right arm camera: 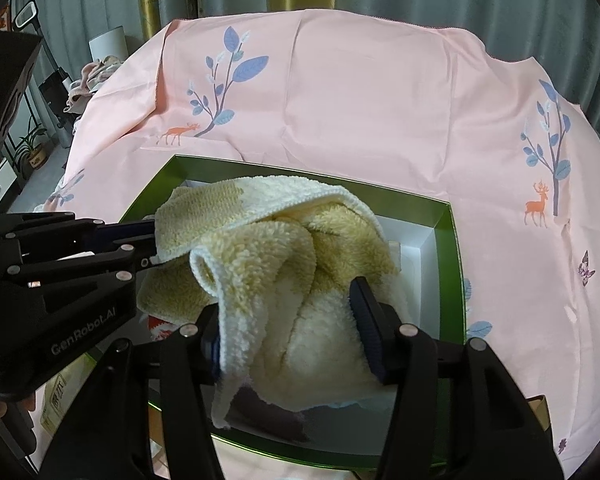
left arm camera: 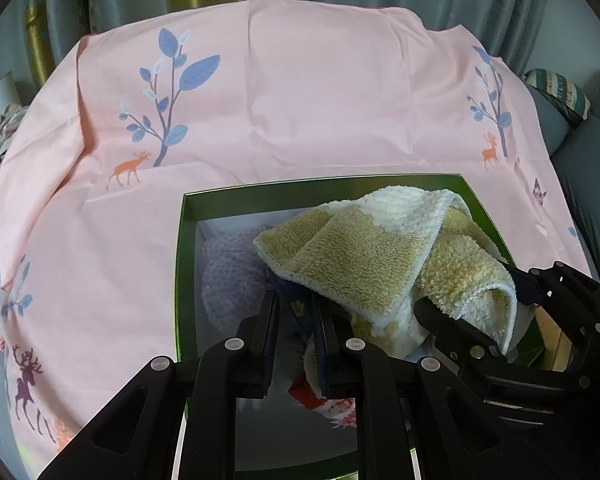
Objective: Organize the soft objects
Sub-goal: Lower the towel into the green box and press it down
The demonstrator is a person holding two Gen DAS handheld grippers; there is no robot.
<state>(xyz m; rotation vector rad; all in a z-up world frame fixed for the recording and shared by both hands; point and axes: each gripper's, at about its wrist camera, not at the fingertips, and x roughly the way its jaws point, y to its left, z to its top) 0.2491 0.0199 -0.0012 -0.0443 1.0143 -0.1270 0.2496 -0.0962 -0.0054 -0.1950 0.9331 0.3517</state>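
Item: yellow-and-cream towel (right arm camera: 284,240), bunched loosely, lodged in the green-rimmed box (right arm camera: 444,216) and heaped above its rim. Beneath it, a lilac knitted cloth (left arm camera: 228,272) and a red-patterned fabric (left arm camera: 312,396) are seen in the box. The box is set near the front edge of a surface draped with a pink deer-print sheet (left arm camera: 300,100).

Right gripper (right arm camera: 292,332): spread partway, towel between the fingers, no firm pinch evident. Left gripper (left arm camera: 296,320): pressed almost together on a dark fabric fold, identity unclear.

Risk, as judged: towel folds hang over the near rim; if released so, slippage out of the box or snagging on withdrawing fingers is likely.
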